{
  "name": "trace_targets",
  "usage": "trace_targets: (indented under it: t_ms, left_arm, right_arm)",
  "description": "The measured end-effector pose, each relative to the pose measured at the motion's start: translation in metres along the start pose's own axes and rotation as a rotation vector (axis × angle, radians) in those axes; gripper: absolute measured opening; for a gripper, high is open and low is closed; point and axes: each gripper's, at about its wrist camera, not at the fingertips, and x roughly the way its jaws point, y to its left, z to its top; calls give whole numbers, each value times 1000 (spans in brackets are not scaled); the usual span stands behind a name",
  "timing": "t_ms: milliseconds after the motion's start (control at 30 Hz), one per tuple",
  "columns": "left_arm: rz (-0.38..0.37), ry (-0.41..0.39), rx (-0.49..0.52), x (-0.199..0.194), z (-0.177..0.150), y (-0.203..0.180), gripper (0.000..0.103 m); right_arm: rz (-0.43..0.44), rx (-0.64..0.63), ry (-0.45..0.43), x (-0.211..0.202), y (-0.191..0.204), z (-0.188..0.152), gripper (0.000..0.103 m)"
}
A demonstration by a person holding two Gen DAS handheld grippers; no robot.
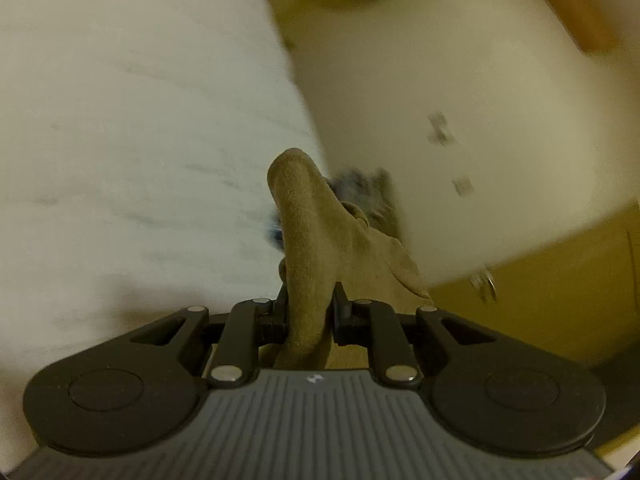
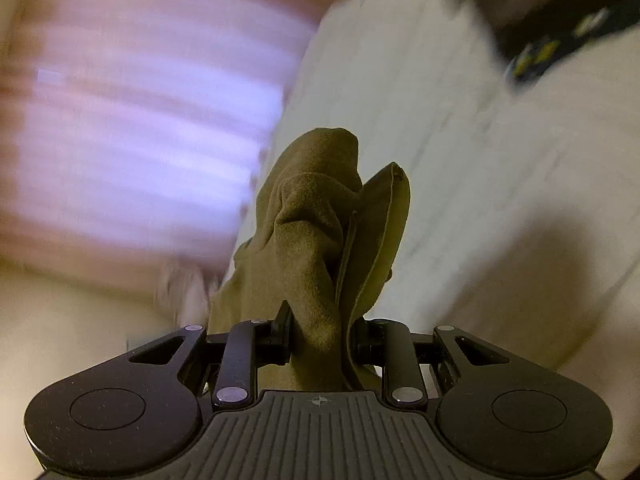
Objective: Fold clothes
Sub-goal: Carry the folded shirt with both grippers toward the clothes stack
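Note:
An olive-brown garment (image 1: pixel 308 240) stands up in a bunched fold between the black fingers of my left gripper (image 1: pixel 310 312), which is shut on it. In the right wrist view another bunch of the same olive-brown garment (image 2: pixel 312 240), with a hemmed edge showing, is pinched by my right gripper (image 2: pixel 320 332), also shut on the cloth. Both views are blurred by motion. The rest of the garment hangs out of sight below the grippers.
A white bed surface (image 1: pixel 120 140) fills the left of the left wrist view and the right of the right wrist view (image 2: pixel 480 160). A dark patterned cloth (image 2: pixel 560 40) lies at its far corner. A bright window blind (image 2: pixel 140 120) and yellow cupboards (image 1: pixel 560 300) are behind.

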Motion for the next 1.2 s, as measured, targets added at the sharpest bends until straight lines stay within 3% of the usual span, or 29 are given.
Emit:
trace_targets:
  t_ms: [100,300,467,567,667,900,1033,1200]
  left_arm:
    - [-53,58,61,87,14,-55,13]
    - [-155,107,148,253,45,-155,13]
    - [-143,115,185,356,88,-210,13]
    - [-108,121,208,395,107,-226,13]
    - [-68,118,224,420,122,-230,13]
    - [22,131,181,469,133,-199,14]
    - [24,119,167,479,135,-180,14]
    - [37,140,228,503,141,-176,17]
  right_arm:
    - [-5,37,-102,-50,-23,58,24]
    - [-11,53,-254,-137,-68,213,24]
    - [-22,36,-297,-150,-78,316,25]
    - [-11,67,-288,-138,-90,366,25]
    - [-9,79,-273,-115,-101,396,25]
    - [-66,108,-233,-72,-139,445,25]
    - [-65,80,-234,-73,-156,441,25]
    - [-88,57,-277,-78,-158,430,27]
